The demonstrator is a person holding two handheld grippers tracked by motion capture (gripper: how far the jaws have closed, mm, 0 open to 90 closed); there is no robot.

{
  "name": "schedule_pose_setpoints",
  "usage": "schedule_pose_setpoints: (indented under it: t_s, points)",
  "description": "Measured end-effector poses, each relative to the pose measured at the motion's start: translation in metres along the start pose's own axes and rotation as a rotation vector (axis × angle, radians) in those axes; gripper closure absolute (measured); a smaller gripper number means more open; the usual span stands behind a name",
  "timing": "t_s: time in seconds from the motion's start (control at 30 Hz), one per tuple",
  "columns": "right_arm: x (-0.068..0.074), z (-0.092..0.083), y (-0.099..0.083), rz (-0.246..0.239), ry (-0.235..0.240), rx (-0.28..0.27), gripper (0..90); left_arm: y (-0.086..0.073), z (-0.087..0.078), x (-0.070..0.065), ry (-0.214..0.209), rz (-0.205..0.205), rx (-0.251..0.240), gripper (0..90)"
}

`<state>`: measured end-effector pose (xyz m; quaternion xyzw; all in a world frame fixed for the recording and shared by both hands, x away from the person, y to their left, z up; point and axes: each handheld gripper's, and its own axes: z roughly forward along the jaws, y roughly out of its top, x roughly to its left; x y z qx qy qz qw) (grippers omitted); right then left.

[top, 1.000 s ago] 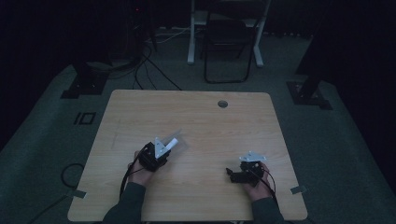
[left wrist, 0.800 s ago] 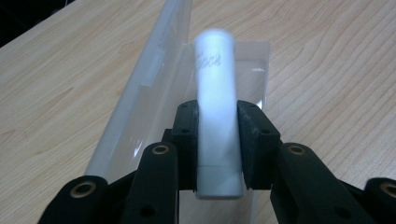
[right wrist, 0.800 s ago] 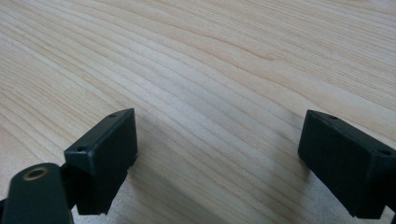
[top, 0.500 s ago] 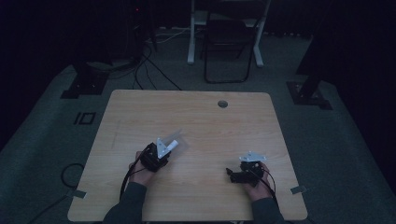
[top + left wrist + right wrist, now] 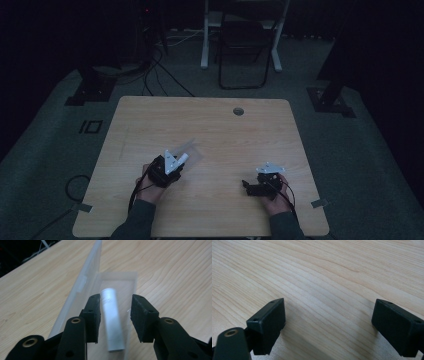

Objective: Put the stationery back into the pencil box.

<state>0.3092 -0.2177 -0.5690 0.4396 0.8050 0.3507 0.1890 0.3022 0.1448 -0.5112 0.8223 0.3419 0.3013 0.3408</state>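
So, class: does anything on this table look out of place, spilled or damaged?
Nothing stands out. A clear box lies open on the table with a white tube inside it, between the left gripper's open jaws.

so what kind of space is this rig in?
Probably a dim lab or recording room: a bare wooden table on grey carpet, loose cables and stand bases behind it.
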Motion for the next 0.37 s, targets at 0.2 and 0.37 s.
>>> schedule_pose_setpoints:
  t_s: [0.2,0.37]
  points:
    - [0.000,0.000,0.000,0.000,0.000,0.000,11.6,-0.001,-0.014,-0.005,-0.048,-0.021,-0.033,57.0]
    - [0.000,0.000,0.000,0.000,0.000,0.000,11.5,-0.008,-0.020,-0.016,-0.102,-0.055,-0.056,56.4]
